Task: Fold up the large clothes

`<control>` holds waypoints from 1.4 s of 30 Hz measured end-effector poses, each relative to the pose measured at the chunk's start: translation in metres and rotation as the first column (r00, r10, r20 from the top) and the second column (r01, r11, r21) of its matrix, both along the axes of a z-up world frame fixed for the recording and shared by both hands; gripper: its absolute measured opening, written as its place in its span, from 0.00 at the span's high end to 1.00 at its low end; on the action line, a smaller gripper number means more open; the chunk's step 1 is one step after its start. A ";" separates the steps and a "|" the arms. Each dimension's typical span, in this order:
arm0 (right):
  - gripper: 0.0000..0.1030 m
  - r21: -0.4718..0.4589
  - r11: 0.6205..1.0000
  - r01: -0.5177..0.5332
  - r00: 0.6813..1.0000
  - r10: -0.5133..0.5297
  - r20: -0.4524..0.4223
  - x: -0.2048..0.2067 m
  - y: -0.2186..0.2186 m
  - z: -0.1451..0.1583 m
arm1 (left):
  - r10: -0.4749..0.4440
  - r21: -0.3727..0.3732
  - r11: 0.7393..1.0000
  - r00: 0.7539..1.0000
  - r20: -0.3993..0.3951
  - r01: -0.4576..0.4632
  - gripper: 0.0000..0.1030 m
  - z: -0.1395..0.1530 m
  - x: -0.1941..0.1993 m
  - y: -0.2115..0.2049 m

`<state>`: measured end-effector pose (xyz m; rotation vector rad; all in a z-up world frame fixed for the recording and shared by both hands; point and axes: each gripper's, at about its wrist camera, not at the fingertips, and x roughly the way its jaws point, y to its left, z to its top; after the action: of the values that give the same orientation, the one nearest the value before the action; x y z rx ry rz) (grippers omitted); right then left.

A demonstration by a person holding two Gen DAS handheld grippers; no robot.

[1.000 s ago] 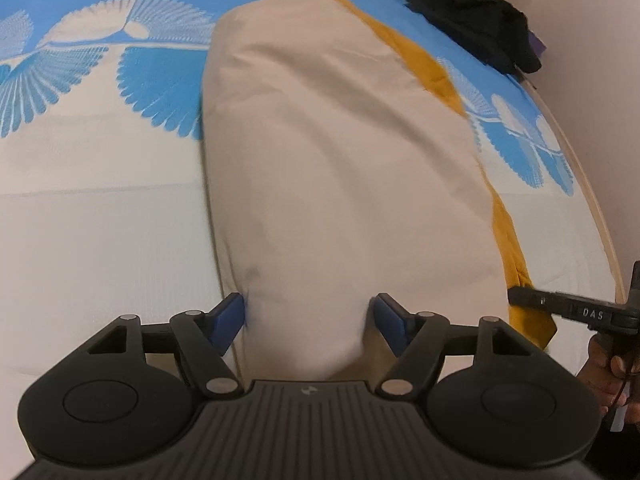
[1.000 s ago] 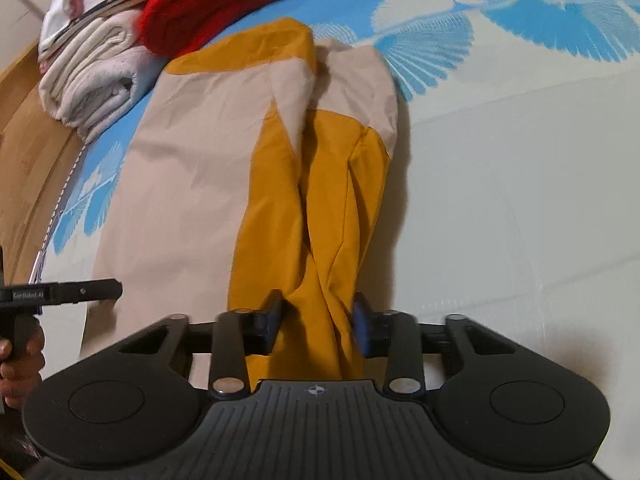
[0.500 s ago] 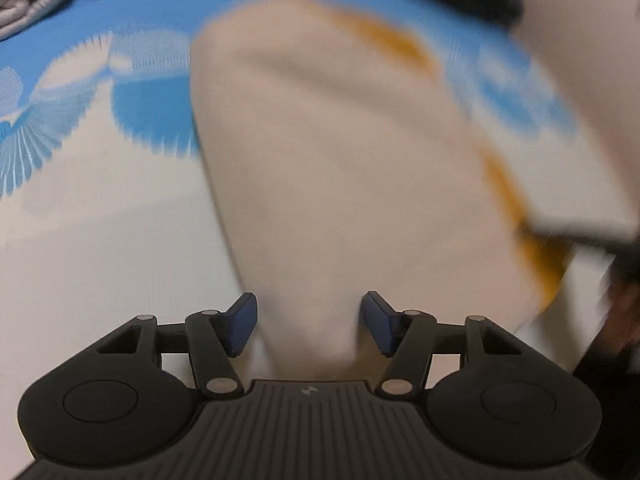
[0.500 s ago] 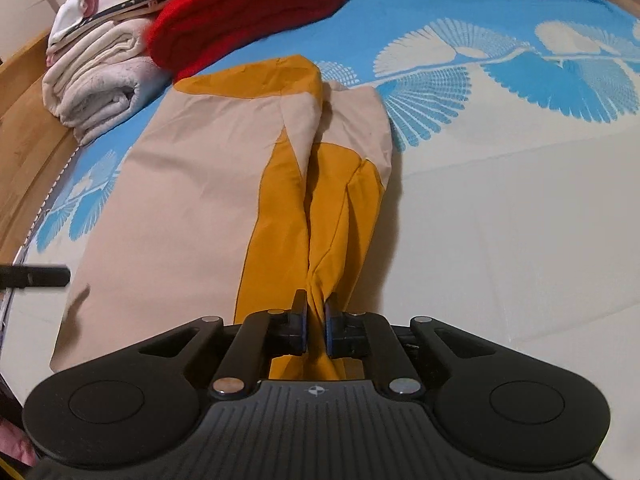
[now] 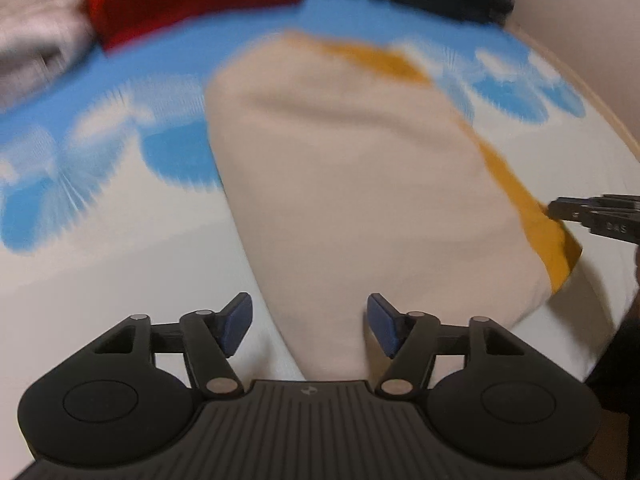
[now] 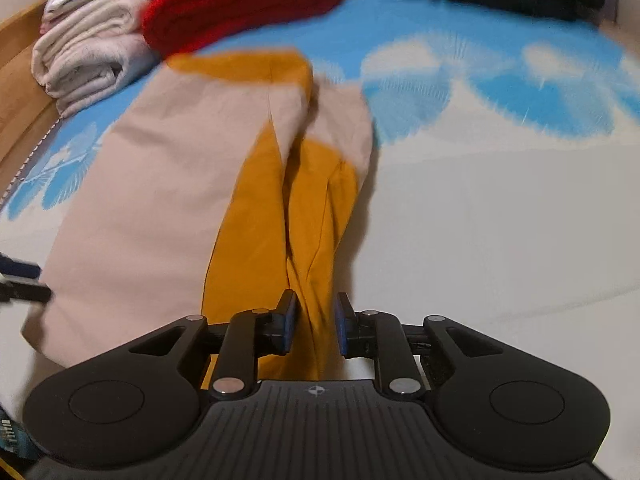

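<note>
With jaws apart, garment (image 6: 168, 200) between.

Left claw (image 5: 308, 326) gapes wide; right claw (image 6: 313, 326) has just been opening.

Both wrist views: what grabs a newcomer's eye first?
The beige and mustard garment lying lengthwise on the blue-and-white patterned bedsheet, its near end between both sets of jaws. Next, the red knit beside folded white laundry at the far edge.
</note>
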<state>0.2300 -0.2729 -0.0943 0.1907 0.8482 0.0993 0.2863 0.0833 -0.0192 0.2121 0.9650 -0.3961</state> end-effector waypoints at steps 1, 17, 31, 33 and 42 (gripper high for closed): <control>0.79 -0.026 1.000 0.004 0.999 -0.003 0.053 -0.008 0.001 0.010 | 0.010 0.002 1.000 0.998 0.055 -0.010 0.23 0.011 -0.009 0.000; 0.02 -0.151 0.975 0.160 0.814 -0.044 0.579 -0.224 0.027 0.112 | 0.256 -0.172 0.965 0.870 0.421 -0.200 0.00 0.096 -0.231 -0.033; 0.01 -0.168 0.974 0.151 0.921 -0.077 0.382 -0.262 0.084 0.089 | 0.327 -0.137 0.944 0.898 0.295 -0.299 0.00 0.034 -0.280 -0.050; 0.01 -0.196 0.969 0.148 0.924 -0.065 0.377 -0.257 0.088 0.085 | 0.343 -0.142 0.939 0.889 0.301 -0.314 0.00 0.032 -0.275 -0.049; 0.01 -0.219 0.969 0.113 0.937 -0.030 0.349 -0.249 0.091 0.078 | 0.340 -0.137 0.940 0.895 0.287 -0.313 0.00 0.029 -0.267 -0.050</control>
<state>-0.0193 -0.1820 -0.0164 -0.0217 0.4971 -0.0380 0.0194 0.0336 0.0101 0.0258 0.6567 -0.0885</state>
